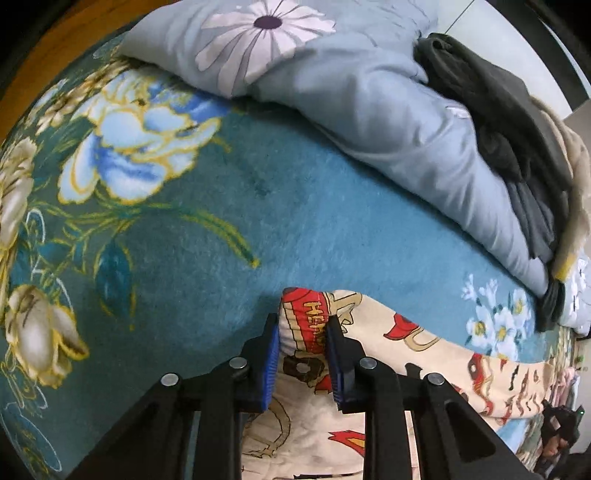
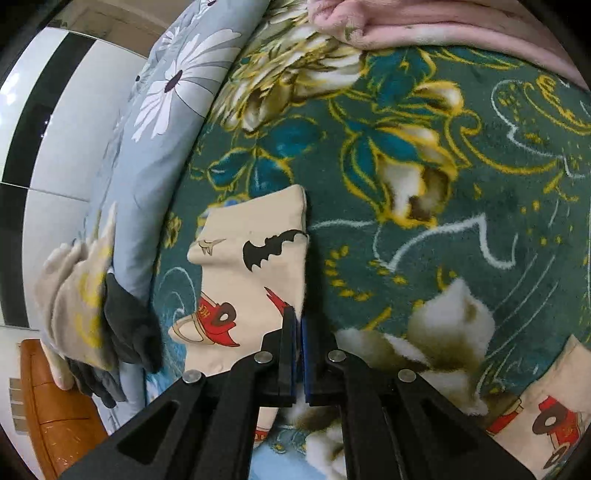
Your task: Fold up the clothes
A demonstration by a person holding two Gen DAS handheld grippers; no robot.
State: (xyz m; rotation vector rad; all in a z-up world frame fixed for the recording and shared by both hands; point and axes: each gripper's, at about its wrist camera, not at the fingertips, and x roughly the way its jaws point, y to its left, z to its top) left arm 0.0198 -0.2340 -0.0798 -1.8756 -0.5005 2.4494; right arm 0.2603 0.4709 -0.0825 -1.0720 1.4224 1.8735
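One garment was in hand: the cream printed garment point(image 1: 388, 343), patterned with red cartoon figures and black bats, lay flat on the teal floral blanket point(image 1: 229, 206), on the side away from the grey-blue duvet point(image 1: 369, 110). You could judge it to be thin, light and limp cloth; it would have drooped from any single hold and needed two corners taken together to keep an edge straight.

Your left gripper point(image 1: 303, 354) stood partly open, its blue pads point(image 1: 272, 365) astride a folded corner of the garment without pinching it. Your right gripper point(image 2: 298, 354) was closed almost fully, with only a thin gap between the pads; its tips sat at the garment's point(image 2: 255, 266) right-hand edge, but whether cloth was caught between them could not be told. Hems and corners were the sound places to grip, since the printed middle would have bunched.

Beyond the garment, a dark folded pile point(image 1: 509, 122) rested on the duvet. A pink blanket point(image 2: 443, 26) lay at the teal blanket's far edge.
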